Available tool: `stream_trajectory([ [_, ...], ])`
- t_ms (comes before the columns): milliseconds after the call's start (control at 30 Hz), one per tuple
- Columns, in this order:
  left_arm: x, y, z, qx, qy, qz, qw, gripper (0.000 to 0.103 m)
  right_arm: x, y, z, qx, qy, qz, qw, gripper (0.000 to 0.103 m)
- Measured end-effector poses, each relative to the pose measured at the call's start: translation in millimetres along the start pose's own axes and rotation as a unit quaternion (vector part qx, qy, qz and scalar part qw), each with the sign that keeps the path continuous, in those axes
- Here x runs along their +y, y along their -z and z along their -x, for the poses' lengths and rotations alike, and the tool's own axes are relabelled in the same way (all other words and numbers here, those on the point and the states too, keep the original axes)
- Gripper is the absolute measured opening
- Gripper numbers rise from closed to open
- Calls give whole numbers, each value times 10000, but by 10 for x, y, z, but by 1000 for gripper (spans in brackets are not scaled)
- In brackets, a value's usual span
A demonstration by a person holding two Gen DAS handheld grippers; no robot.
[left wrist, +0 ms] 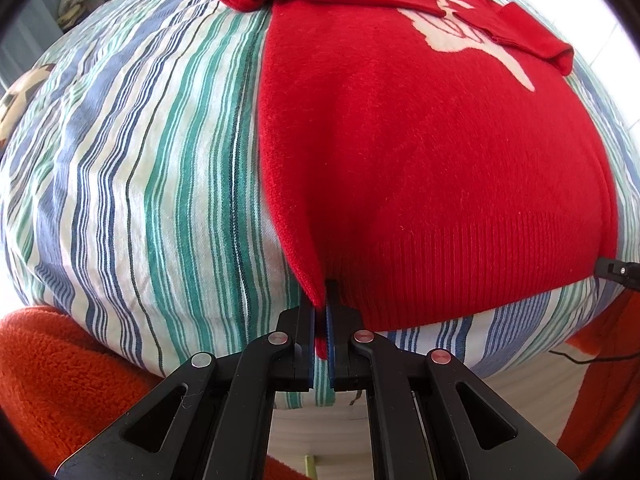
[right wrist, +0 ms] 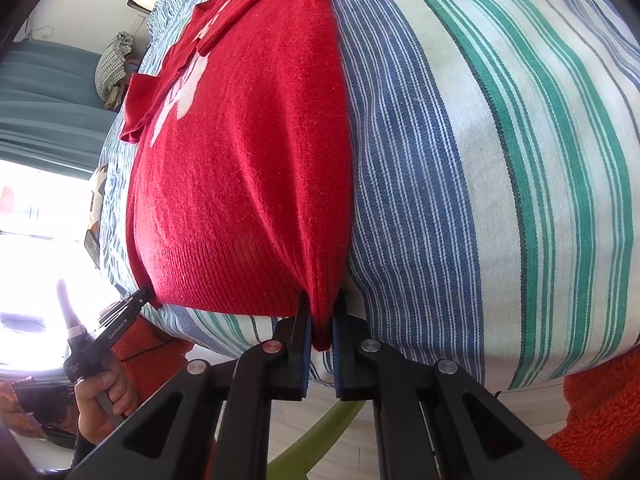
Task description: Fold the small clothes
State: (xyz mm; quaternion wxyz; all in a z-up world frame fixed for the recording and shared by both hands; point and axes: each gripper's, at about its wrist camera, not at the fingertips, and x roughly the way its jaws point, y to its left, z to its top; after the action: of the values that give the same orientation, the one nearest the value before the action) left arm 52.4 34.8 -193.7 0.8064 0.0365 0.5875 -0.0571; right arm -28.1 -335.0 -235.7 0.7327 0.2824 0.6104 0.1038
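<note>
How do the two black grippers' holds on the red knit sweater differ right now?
The left gripper pinches the ribbed hem's left corner; the right gripper pinches its right corner. Below the left gripper's hold a red tip pokes out; the right gripper clamps a thicker bunched fold. Both are shut on the red knit sweater, which lies on the striped bedsheet.

Bright daylight, window glare, fisheye-warped edges.

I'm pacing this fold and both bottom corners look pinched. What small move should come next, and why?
Probably lift both corners together and carry the hem toward the collar. The left gripper and right gripper are each shut on a hem corner of the red sweater, whose sleeves already lie folded across it.
</note>
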Motion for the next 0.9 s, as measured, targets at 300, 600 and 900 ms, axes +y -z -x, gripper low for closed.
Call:
stream_trajectory([
  [300, -99, 13, 9, -27, -73, -30, 10000, 4, 3, 16, 19, -23, 18, -22, 10000, 7],
  [600, -88, 30, 19, -38, -80, -43, 10000, 4, 5, 21, 11, -29, -3, -54, 10000, 7],
  [900, -103, 32, 32, -47, -101, -66, 9999, 4, -1, 25, 11, -15, -41, -100, 9999, 8],
])
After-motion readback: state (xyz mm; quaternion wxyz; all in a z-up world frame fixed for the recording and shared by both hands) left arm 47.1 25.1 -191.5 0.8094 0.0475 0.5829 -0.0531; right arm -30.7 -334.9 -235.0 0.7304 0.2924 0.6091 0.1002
